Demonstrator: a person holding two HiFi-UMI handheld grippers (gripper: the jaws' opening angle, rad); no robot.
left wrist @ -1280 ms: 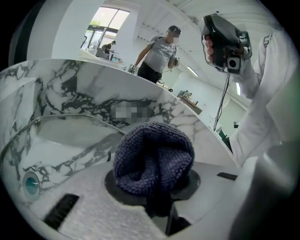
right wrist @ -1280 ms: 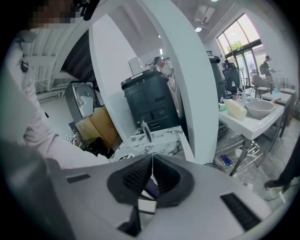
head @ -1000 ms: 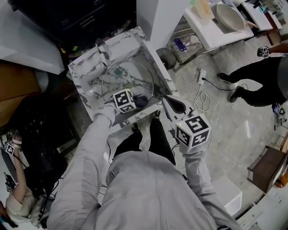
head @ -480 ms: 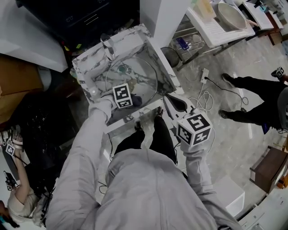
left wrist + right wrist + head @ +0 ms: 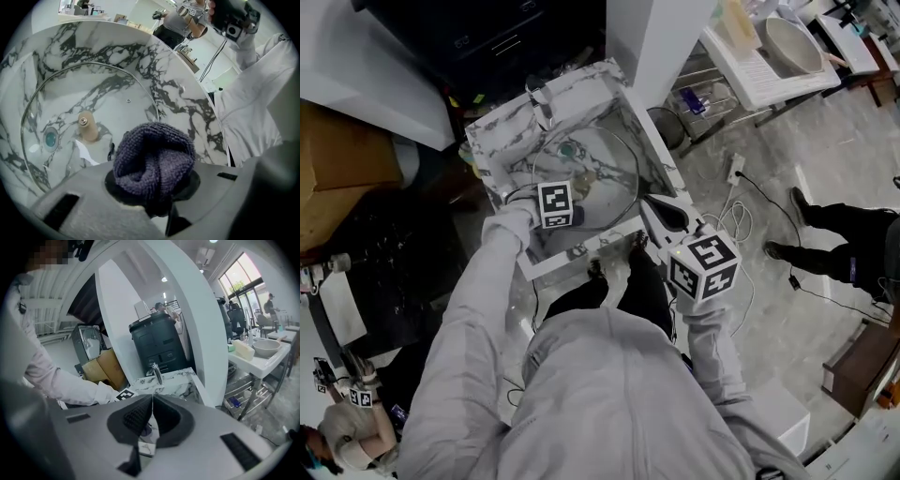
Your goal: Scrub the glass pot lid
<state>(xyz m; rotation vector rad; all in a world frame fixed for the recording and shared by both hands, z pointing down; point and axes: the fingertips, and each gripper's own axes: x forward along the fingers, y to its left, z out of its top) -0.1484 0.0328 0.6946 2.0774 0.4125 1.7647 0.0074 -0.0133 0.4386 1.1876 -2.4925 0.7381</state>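
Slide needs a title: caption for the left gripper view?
Left gripper clamps a purple cloth over the glass lid in a marble sink.

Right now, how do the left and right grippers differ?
The left gripper is clamped on a dark knitted cloth; the right gripper has its jaws together with nothing between them. The left gripper is inside the marble sink, over the glass lid; the right gripper is outside the sink, by its front corner. Neither gripper is open.
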